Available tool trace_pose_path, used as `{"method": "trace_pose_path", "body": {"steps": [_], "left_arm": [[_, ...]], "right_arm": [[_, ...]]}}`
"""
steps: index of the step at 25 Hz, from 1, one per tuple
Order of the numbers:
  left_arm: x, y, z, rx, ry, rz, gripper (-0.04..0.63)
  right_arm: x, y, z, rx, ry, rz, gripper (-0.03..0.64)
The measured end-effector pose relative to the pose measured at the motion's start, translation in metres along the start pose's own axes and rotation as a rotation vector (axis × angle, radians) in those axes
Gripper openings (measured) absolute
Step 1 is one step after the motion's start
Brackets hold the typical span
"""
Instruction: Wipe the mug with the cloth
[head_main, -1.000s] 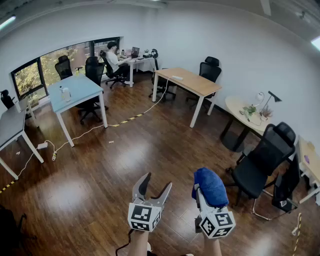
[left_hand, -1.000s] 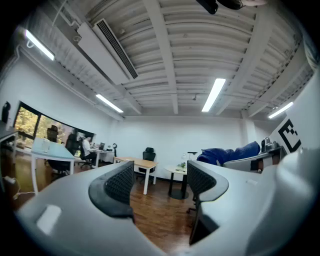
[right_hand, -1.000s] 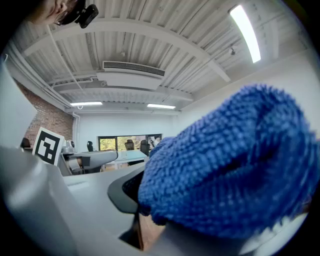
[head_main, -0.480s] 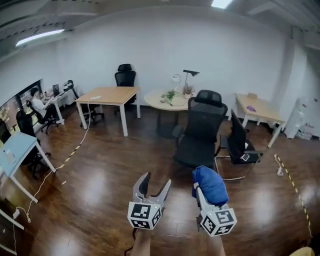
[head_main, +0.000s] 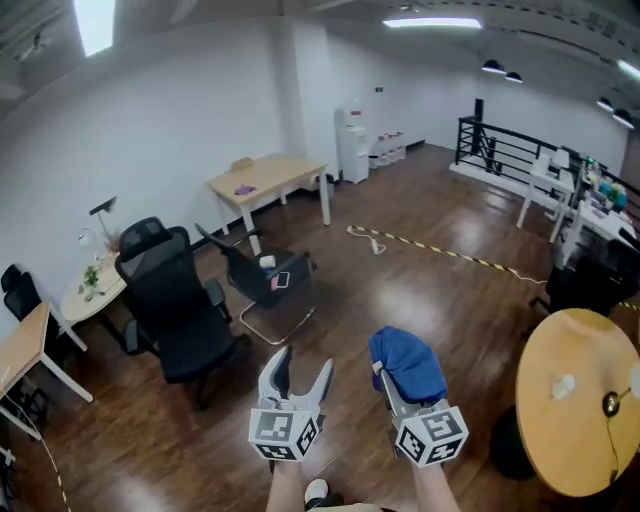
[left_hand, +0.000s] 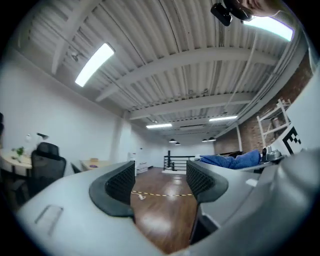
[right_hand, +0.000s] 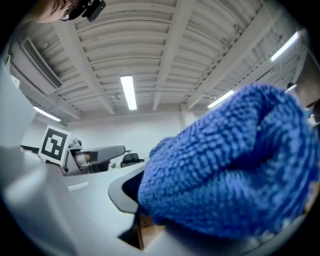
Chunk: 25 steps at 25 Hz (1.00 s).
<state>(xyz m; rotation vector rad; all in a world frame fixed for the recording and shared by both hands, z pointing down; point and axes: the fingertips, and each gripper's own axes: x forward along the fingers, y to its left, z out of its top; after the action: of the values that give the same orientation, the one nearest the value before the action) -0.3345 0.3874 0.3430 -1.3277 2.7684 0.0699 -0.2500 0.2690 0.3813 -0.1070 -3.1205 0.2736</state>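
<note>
Blue cloth (head_main: 410, 360), bunched up, is clamped in the right tool (head_main: 398, 378), held level over the wood floor (head_main: 430, 280). No mug shows in any view. Left tool (head_main: 302, 368): jaws apart, nothing between them. Judged step: carrying the cloth, wiping not begun. Next move needs the mug found and gripped. Round counter (head_main: 575, 400) near right; black chairs (head_main: 175, 310) left, nothing blocking.
</note>
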Motion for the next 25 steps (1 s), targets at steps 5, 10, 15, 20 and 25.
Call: {"method": "trace_pose_path", "body": {"steps": [5, 10, 15, 20, 25], "left_arm": [[0.132, -0.132, -0.028, -0.029, 0.03, -0.349, 0.301], [0.222, -0.265, -0.046, -0.039, 0.027, -0.708, 0.301], [0.269, -0.353, -0.049, -0.055, 0.031, -0.982, 0.301], [0.307, -0.405, -0.062, -0.11, 0.051, -1.141, 0.301], [0.322, -0.438, -0.075, -0.153, 0.086, -1.249, 0.301]], "right_arm": [[-0.069, -0.143, 0.014, 0.007, -0.053, -0.351, 0.074], [-0.14, -0.25, 0.03, -0.002, -0.125, -0.689, 0.074], [-0.182, -0.311, 0.052, -0.015, -0.184, -0.934, 0.074], [-0.223, -0.347, 0.054, -0.024, -0.182, -1.14, 0.074], [-0.274, -0.358, 0.051, -0.007, -0.174, -1.33, 0.074]]}}
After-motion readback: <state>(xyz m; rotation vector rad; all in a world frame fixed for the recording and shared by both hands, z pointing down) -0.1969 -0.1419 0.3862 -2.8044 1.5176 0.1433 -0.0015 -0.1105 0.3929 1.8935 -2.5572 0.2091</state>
